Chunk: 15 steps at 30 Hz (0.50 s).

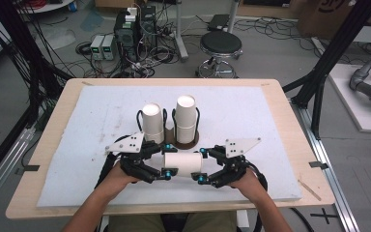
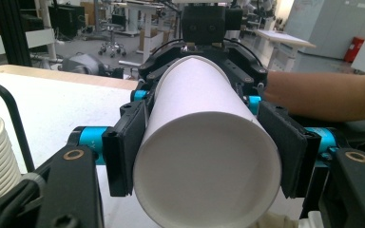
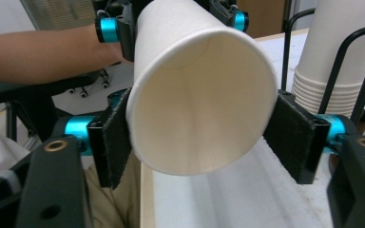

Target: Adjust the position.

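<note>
High view, lower centre: left gripper (image 1: pixel 166 171) and right gripper (image 1: pixel 199 178) each pinch one end of a sideways paper cup (image 1: pixel 182 163); squeezing harder could crush it.

Pale wooden worktop (image 1: pixel 290 126) under a white foam sheet (image 1: pixel 241 116), black round stool (image 1: pixel 221 44) on the grey floor beyond, computer tower (image 1: pixel 125 30) amid tangled cables (image 1: pixel 149 60), black frame posts (image 1: pixel 326 63) at right, cardboard box (image 1: pixel 326 17) far right.
</note>
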Each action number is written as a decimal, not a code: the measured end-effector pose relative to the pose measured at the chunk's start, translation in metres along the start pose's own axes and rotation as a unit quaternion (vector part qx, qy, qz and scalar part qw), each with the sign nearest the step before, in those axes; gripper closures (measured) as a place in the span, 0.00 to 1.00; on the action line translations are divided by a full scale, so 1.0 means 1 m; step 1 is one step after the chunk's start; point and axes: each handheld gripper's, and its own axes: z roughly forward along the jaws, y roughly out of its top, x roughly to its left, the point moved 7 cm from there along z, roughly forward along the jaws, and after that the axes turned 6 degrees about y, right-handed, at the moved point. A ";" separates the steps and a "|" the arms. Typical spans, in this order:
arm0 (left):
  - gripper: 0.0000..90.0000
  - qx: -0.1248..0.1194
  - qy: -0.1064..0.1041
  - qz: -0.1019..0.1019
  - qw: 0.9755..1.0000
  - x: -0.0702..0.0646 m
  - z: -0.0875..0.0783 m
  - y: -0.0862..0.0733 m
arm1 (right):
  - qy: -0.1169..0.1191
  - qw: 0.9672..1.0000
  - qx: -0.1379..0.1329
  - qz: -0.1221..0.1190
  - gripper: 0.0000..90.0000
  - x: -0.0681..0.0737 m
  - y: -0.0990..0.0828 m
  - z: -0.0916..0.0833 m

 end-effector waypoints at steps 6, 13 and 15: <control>0.40 0.015 0.005 -0.005 1.000 -0.001 0.000 -0.003 | 0.003 1.000 0.012 0.003 0.37 0.000 -0.001 -0.001; 0.17 0.065 0.063 -0.020 0.996 0.005 -0.001 -0.009 | -0.005 0.999 0.054 0.001 0.37 0.000 0.000 -0.001; 0.17 0.077 0.067 -0.010 0.995 0.005 -0.004 -0.009 | -0.006 0.998 0.066 0.002 0.37 -0.001 0.003 -0.002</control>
